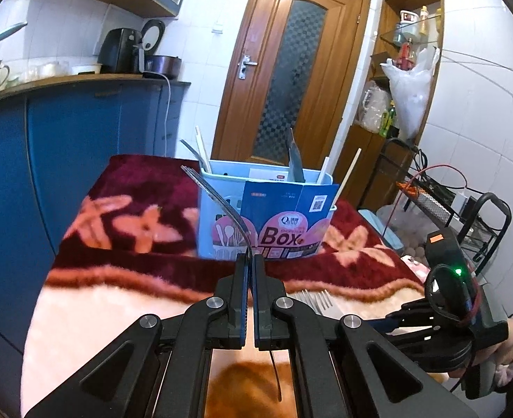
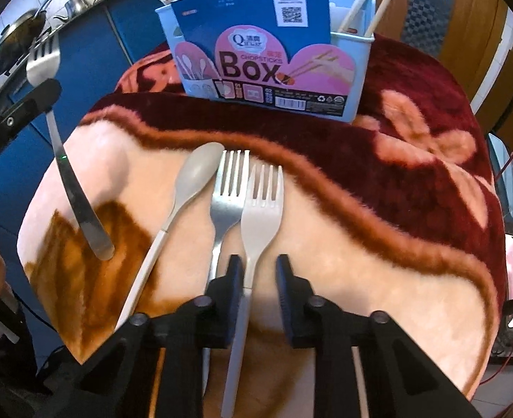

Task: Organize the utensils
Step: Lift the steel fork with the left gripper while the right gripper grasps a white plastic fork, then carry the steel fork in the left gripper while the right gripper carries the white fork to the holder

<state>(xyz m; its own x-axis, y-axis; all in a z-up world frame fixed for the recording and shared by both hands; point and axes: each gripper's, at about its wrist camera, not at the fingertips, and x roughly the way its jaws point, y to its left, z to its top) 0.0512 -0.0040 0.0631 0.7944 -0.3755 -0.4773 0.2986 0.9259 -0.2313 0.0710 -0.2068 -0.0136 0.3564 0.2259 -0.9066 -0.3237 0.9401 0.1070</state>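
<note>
Two tongs busy: my left gripper (image 1: pixel 250 261) pinches a steel fork (image 1: pixel 218 198) bound for the utensil box (image 1: pixel 267 230), while my right gripper (image 2: pixel 259 271), jaws spread, must close on the white fork (image 2: pixel 261 216).

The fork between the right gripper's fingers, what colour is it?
Cream-white fork, apparently plastic; clearest in the right wrist view.
</note>
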